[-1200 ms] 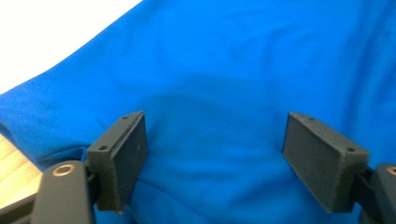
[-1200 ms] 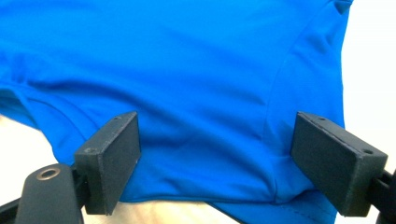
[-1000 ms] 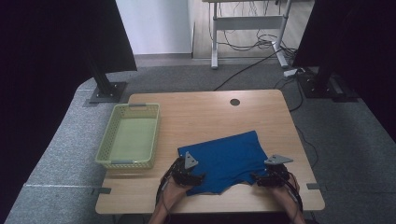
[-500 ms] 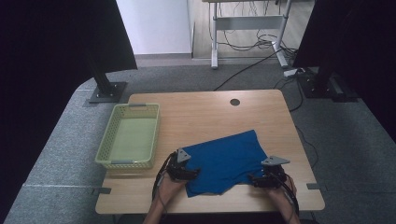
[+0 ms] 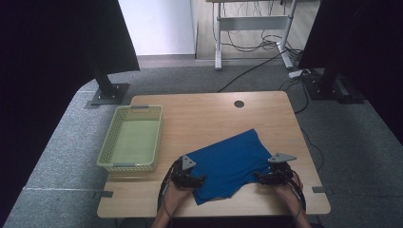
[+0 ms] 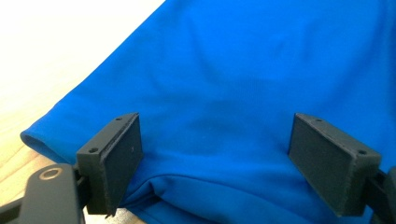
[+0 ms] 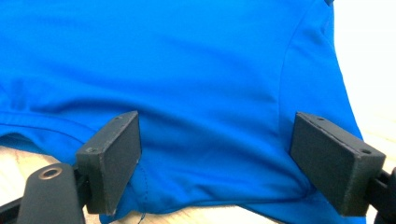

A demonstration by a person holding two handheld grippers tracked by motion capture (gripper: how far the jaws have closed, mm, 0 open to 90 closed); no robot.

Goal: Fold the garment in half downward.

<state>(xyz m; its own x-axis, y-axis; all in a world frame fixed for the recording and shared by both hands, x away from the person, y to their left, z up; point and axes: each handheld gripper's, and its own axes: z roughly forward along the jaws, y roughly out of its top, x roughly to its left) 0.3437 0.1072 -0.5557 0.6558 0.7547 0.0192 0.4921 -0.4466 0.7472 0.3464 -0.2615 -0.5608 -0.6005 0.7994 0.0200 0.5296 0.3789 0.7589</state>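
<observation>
A blue cloth (image 5: 230, 164) lies flat on the near half of the wooden table (image 5: 214, 114). My left gripper (image 5: 198, 180) rests at the cloth's near left edge. In the left gripper view that gripper (image 6: 217, 128) is open: its jaws have just been opening, and the blue cloth (image 6: 233, 70) lies under and between them without the pads pressing on it. My right gripper (image 5: 261, 178) sits at the cloth's near right edge. In the right gripper view it (image 7: 217, 126) also stands open, and its jaws straddle a seamed part of the cloth (image 7: 187, 60).
A pale green mesh basket (image 5: 130, 164) with nothing in it stands at the table's left side. A round cable hole (image 5: 239, 103) sits near the far edge. Bare wood lies beyond the cloth. Dark stands and cables are on the floor behind.
My left gripper has shifted slightly to the left along the cloth's near edge. The cloth and the right gripper look the same.
</observation>
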